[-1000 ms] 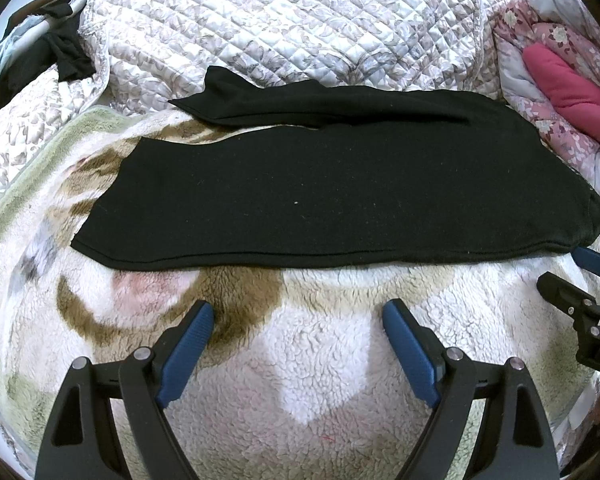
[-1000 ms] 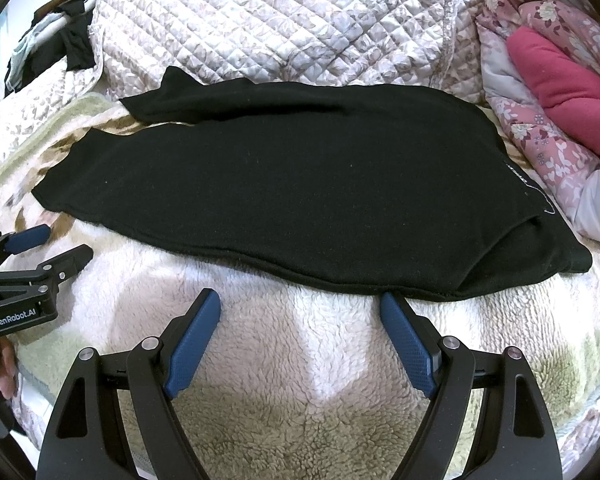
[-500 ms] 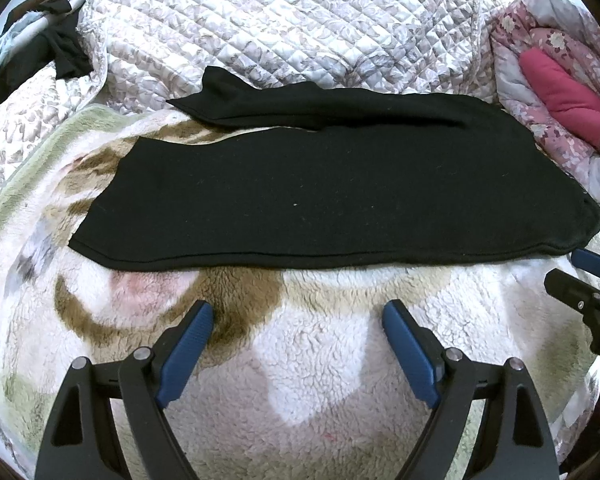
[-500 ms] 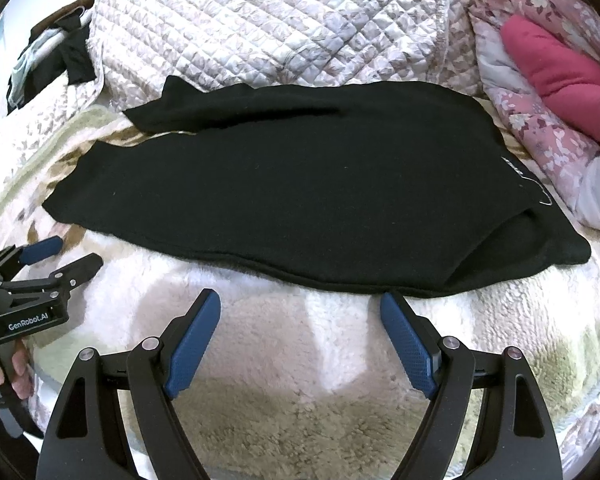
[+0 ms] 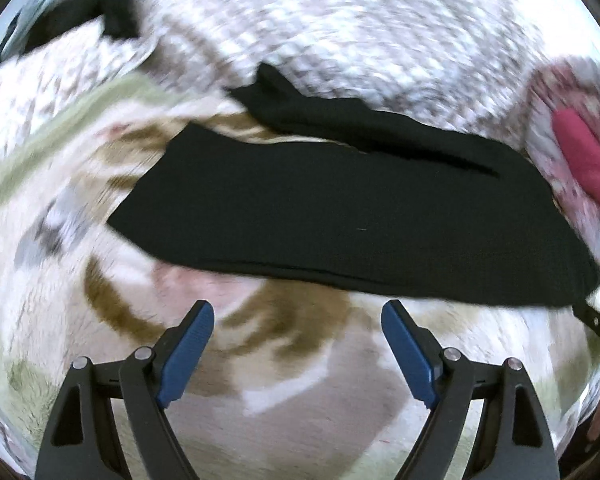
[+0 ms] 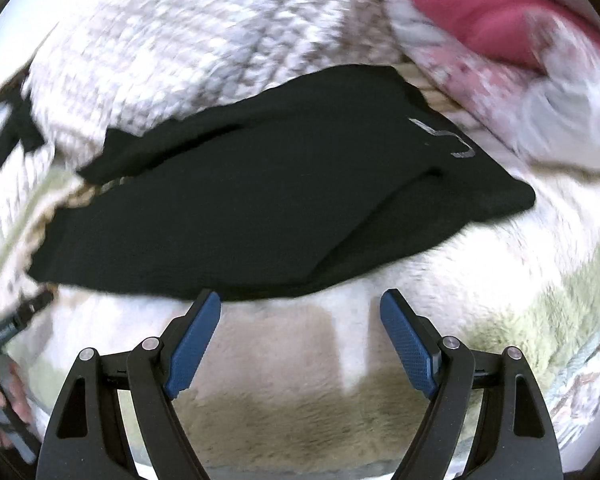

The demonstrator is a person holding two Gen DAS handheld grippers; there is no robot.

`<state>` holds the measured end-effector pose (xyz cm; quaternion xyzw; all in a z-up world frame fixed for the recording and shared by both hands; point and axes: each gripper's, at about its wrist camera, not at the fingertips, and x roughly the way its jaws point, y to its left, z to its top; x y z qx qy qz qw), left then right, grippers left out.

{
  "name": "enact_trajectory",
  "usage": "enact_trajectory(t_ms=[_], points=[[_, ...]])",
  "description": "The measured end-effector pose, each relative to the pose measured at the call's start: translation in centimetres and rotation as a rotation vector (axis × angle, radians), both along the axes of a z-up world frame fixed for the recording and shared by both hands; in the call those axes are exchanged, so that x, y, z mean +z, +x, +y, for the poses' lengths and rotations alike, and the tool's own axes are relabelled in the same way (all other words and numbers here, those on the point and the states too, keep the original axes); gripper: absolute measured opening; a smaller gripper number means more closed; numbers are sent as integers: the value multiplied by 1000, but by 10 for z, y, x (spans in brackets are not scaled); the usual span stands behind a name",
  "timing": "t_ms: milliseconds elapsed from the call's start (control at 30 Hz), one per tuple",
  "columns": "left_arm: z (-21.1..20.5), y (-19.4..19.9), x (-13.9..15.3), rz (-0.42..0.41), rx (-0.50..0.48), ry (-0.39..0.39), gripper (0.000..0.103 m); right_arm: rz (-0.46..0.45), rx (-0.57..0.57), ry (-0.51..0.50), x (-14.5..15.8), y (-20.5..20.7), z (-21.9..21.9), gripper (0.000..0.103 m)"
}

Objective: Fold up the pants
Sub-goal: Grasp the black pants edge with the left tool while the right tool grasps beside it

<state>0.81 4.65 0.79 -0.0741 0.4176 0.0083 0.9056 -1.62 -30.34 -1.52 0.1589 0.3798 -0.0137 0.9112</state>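
Black pants (image 5: 340, 208) lie flat across a fluffy patterned blanket (image 5: 292, 380), legs side by side and pointing left. Both views are blurred by motion. My left gripper (image 5: 298, 312) is open just short of the pants' near edge, nothing between its blue pads. In the right wrist view the pants (image 6: 268, 200) show their waist end at the right with a small white mark. My right gripper (image 6: 300, 304) is open too, its left fingertip at the near hem. The right gripper's tip (image 5: 598, 320) shows at the left wrist view's right edge.
A quilted white cover (image 5: 340, 28) is piled behind the pants. A floral bundle with a pink cushion (image 5: 584, 160) lies at the right. Dark clothes (image 5: 100, 4) sit at the far left. The left gripper body and a hand (image 6: 4, 360) appear at the right wrist view's left edge.
Both grippers have swung sharply: the views are now tilted and smeared. The right gripper has come closer to the pants' near edge. Both stay open and empty.
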Motion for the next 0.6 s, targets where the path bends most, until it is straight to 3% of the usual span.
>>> enact_trajectory(t_ms=[100,200,300,400,467,533,600], points=[[21,7,-4,8,49,-102,86,-24,-17,68,4,6,-11,82],[32,15,-5,-3,94,-101,86,-49,-36,107,8,17,-24,82],[47,27,-11,1,137,-173,86,-73,-62,157,12,29,-40,82],[55,42,-13,4,165,-184,85,-95,-104,205,14,38,-56,80],[60,47,-14,-4,185,-191,84,-100,-139,201,14,43,-64,69],[64,54,-16,-3,203,-184,74,-93,-172,190,13,47,-72,54],[69,58,-18,-3,232,-176,58,-83,-207,191,10,50,-79,38]])
